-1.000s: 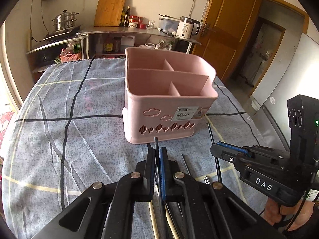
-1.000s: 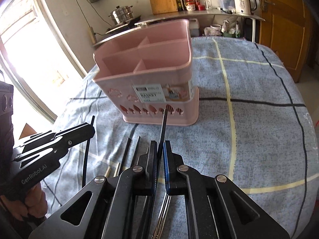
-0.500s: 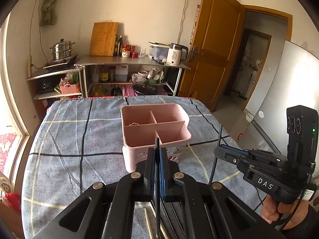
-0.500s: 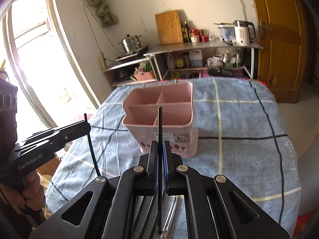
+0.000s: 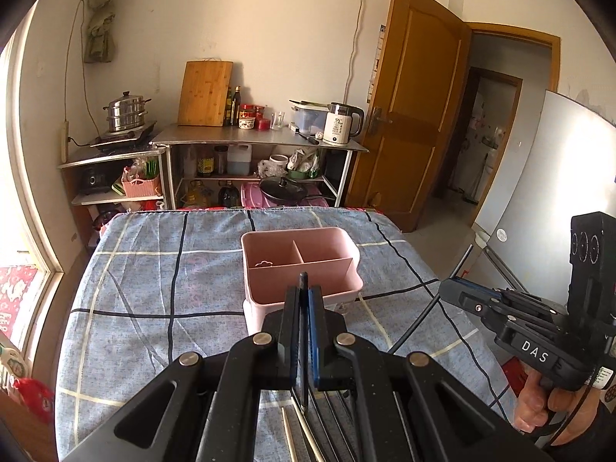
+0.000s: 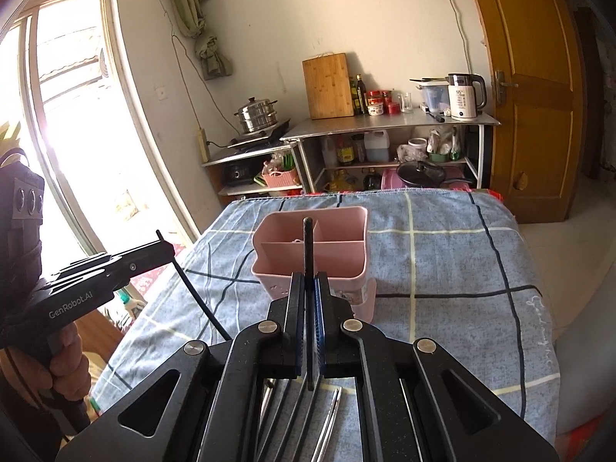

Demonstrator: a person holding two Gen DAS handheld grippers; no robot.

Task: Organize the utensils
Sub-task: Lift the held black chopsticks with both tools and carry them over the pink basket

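A pink divided utensil basket (image 5: 300,265) (image 6: 312,258) stands on the blue checked tablecloth, ahead of and below both grippers. My left gripper (image 5: 304,292) is shut on a black chopstick (image 5: 303,283) that pokes up between its pads. In the right wrist view that gripper (image 6: 169,248) shows at the left with its chopstick (image 6: 196,296) hanging down. My right gripper (image 6: 310,281) is shut on a second black chopstick (image 6: 307,242). It appears at the right of the left wrist view (image 5: 448,287), chopstick (image 5: 427,312) slanting down. Several more chopsticks (image 6: 327,423) (image 5: 304,435) lie on the cloth under the grippers.
The table (image 5: 154,288) is covered by the cloth, its far edge near a metal shelf (image 5: 258,142) with a kettle, pots and bottles. A wooden door (image 5: 415,115) stands open at the right, a window (image 6: 77,115) at the left. A person's hand (image 5: 546,404) holds each gripper.
Both grippers have risen well above the table, each lifting its black chopstick off the cloth. The basket now looks smaller and lower in both views.
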